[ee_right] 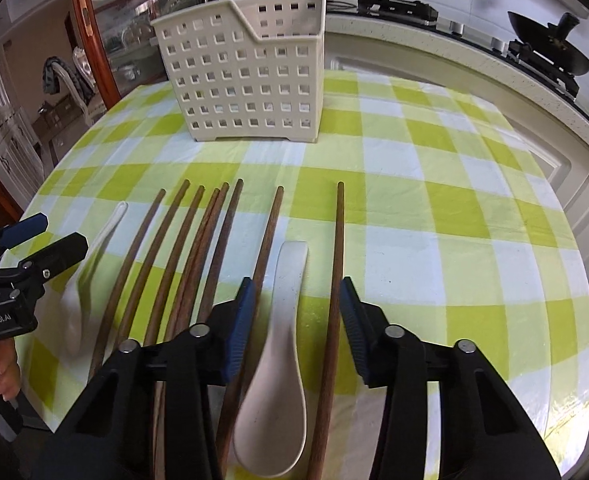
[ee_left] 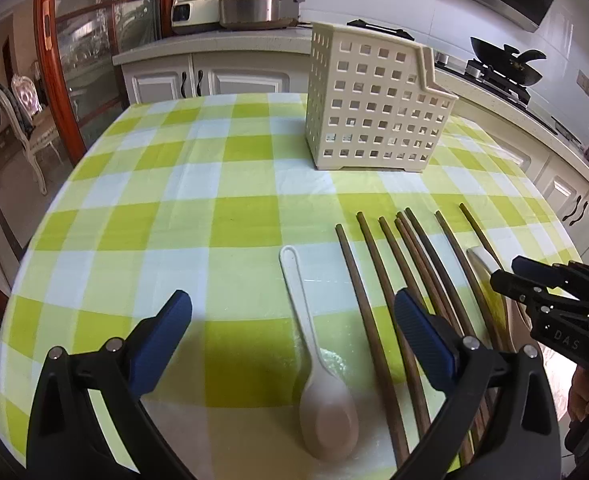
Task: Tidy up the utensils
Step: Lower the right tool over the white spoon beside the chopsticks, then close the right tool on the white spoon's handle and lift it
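Nothing sorted yet, by the look of it: every utensil lies flat on the checked tablecloth [ee_right: 434, 216], and through the holes of the basket [ee_right: 246, 76] at the far side nothing shows inside, so the whole job looks to be ahead.

Nearest first: the right tongs [ee_right: 296, 306] hang low over the near end of the row, jaws about half spread, straddling a white spoon [ee_right: 278, 360] and the outermost chopstick [ee_right: 334, 300] beside it. The pads look clear of both, nothing pinched. The left tongs [ee_left: 292, 322] are spread wide, framing the other white spoon [ee_left: 318, 364] and the nearest of the chopsticks [ee_left: 374, 320], holding nothing.

Further out, the sticks fan away in a loose row between the two spoons, tips pointing toward the basket, which stands upright well beyond them, its lower side facing the right tongs
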### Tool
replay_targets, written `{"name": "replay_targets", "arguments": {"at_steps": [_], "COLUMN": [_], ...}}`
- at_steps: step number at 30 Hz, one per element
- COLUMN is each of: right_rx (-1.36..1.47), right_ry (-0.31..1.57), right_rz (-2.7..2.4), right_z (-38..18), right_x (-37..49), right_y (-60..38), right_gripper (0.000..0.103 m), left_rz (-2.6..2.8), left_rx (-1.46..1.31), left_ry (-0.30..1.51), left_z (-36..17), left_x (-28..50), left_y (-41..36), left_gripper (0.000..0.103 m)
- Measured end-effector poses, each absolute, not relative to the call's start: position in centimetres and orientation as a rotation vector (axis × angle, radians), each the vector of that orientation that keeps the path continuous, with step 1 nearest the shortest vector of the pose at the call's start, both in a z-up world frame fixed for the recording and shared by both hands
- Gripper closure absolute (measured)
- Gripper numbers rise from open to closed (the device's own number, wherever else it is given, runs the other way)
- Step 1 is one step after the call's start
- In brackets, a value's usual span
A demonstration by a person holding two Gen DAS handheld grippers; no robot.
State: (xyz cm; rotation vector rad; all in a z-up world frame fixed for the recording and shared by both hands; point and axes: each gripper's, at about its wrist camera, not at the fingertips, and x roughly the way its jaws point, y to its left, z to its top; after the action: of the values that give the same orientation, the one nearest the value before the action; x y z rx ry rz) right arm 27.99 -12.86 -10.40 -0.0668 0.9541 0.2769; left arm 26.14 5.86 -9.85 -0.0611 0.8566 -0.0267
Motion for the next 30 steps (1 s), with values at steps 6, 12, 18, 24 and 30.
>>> {"name": "replay_targets", "arguments": {"at_steps": [6, 12, 18, 24, 30], "right_rx": [-0.080, -0.077, -0.065, -0.051, -0.044], "right_ry": [0.981, 0.992, 0.986, 0.980, 0.973], "right_rz": [0.295, 0.298, 0.316, 0.327, 0.335], "right_z": [-11.0, -11.6, -11.6, -11.6, -11.5], "right_x": [28.6, 28.9, 28.9, 28.9, 28.9], "right_y": [-12.5, -12.6, -12.8, -13.0, -13.2], "right_gripper": [0.070, 0.077, 0.083, 0.083, 0.083], "left_rz": [-0.066, -0.062, -0.068, -0.050, -0.039], "left_rx": [-0.076, -0.096, -0.104, -0.062, -0.046], "left_ry": [0.897, 0.915, 0.943, 0.960, 0.967], "left_z": [-10.9, -11.2, -11.6, -12.2, -12.3], "left_x": [26.9, 27.3, 28.1, 28.4, 28.5], "left_y": [5.3, 5.3, 5.3, 4.8, 4.9], "left_gripper": [0.012, 0.013, 0.037, 0.067, 0.076]}}
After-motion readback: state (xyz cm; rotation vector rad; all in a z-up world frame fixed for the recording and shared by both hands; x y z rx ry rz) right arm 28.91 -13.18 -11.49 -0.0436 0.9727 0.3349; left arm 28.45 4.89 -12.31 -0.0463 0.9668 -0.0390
